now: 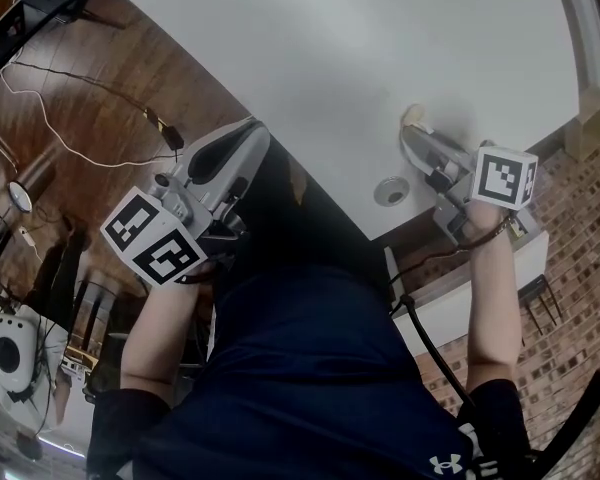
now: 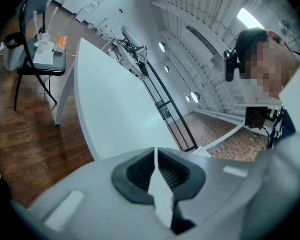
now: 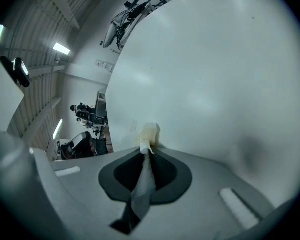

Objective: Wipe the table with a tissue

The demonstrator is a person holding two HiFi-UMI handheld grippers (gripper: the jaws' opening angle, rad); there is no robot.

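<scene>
Head view: the right tongs (image 1: 413, 128) reach onto the broad white surface (image 1: 380, 38), tips closed on a small cream wad of tissue (image 1: 413, 115) held against it at their far end. The left tongs (image 1: 250, 133) hang off the near edge, well apart from the wad.

Left gripper view: jaws together, nothing between them.

Right gripper view: jaws pinched on the wad, which juts ahead along their line. Bare surface lies beyond, so the wiping falls to the right hand, I judge.
</scene>
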